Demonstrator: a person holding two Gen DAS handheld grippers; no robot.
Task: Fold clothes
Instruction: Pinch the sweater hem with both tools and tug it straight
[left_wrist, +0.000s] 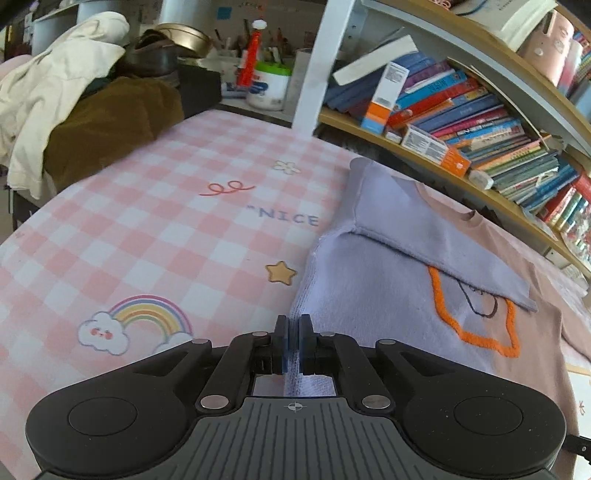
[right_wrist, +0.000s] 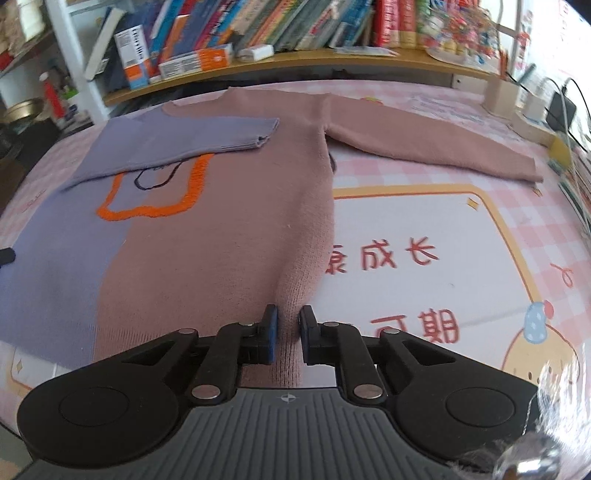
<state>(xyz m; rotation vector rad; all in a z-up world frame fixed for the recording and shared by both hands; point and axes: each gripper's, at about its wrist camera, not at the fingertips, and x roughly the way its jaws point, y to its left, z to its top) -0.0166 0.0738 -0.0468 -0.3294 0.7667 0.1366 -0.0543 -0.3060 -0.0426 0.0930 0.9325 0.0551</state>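
Note:
A two-tone sweater (right_wrist: 221, 221), lilac on the left and dusty pink on the right with an orange outline (right_wrist: 155, 210) on the chest, lies flat on the table. Its lilac sleeve (right_wrist: 192, 140) is folded across the chest, while the pink sleeve (right_wrist: 424, 140) stretches out to the right. My left gripper (left_wrist: 294, 343) is shut on the lilac bottom hem of the sweater (left_wrist: 369, 302). My right gripper (right_wrist: 288, 332) pinches a raised ridge of the pink hem between its blue pads.
A pink checked cloth (left_wrist: 166, 221) covers the table. A bookshelf (right_wrist: 295, 33) runs along the far edge. A heap of cream and brown clothes (left_wrist: 74, 110) and a white jar (left_wrist: 267, 86) sit far left. A wooden box with cables (right_wrist: 517, 96) stands at the right.

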